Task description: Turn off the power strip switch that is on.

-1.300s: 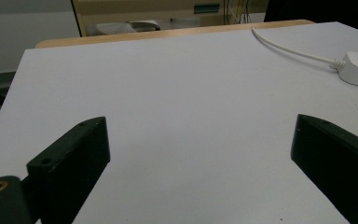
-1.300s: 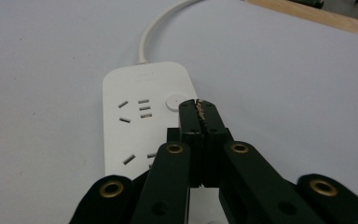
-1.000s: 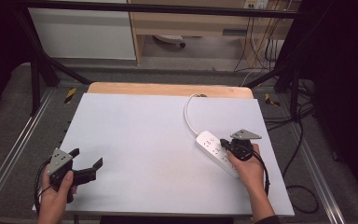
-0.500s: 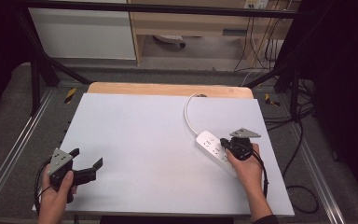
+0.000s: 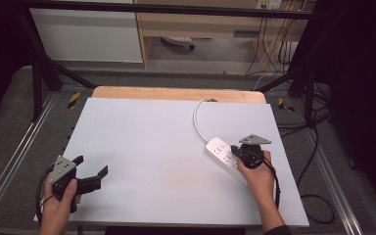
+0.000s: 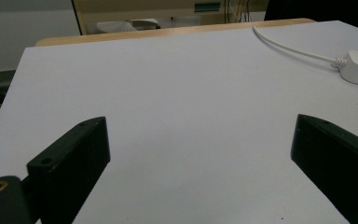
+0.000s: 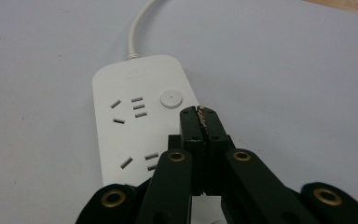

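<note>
High view: a white power strip (image 5: 223, 155) lies on the right half of the white counter (image 5: 152, 147), set at a slant, its white cable (image 5: 198, 117) curving away toward the counter's far wooden edge. The right claw (image 5: 238, 155) sits over the near end of the strip, held in the person's right hand (image 5: 254, 169). In the right gripper view its two black jaws are pressed together with nothing between them, their tips above the strip's right edge just below the round button (image 7: 171, 98); whether they touch the casing cannot be told. The left claw (image 5: 92, 175) rests near the counter's front left corner in the left hand (image 5: 58, 203), well apart from the strip, and the left gripper view shows its jaws spread wide over bare counter.
</note>
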### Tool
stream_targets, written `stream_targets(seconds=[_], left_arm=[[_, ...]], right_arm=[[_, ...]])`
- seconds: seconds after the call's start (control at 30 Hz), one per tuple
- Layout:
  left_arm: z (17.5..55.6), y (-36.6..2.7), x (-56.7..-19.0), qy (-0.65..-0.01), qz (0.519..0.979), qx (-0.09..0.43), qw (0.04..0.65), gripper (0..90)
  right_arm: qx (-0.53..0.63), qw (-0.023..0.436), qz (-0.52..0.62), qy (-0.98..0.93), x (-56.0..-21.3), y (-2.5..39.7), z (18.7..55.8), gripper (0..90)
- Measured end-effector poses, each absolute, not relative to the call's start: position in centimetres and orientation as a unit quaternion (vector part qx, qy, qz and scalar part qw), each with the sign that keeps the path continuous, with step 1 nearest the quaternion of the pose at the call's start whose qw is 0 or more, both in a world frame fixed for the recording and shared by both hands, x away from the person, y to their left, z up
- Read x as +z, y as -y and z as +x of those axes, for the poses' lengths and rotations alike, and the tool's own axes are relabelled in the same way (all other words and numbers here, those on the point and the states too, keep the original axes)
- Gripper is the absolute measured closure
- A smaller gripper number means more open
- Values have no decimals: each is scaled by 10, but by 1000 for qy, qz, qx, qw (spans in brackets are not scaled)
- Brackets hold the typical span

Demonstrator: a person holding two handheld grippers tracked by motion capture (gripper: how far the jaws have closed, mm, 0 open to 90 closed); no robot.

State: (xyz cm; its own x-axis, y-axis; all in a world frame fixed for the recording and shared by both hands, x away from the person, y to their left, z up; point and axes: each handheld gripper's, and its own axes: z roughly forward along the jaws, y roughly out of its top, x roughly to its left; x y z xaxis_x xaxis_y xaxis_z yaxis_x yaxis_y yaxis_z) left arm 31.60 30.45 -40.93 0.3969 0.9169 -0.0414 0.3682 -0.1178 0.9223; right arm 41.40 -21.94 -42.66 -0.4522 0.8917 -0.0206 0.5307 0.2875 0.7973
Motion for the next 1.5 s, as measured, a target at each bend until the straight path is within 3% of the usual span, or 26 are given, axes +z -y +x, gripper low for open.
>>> stream_targets(seconds=[1.5], left_arm=[[316, -304, -409, -466, 688, 291, 473, 44]], right_arm=[[360, 235, 476, -768, -428, 215, 414, 900]])
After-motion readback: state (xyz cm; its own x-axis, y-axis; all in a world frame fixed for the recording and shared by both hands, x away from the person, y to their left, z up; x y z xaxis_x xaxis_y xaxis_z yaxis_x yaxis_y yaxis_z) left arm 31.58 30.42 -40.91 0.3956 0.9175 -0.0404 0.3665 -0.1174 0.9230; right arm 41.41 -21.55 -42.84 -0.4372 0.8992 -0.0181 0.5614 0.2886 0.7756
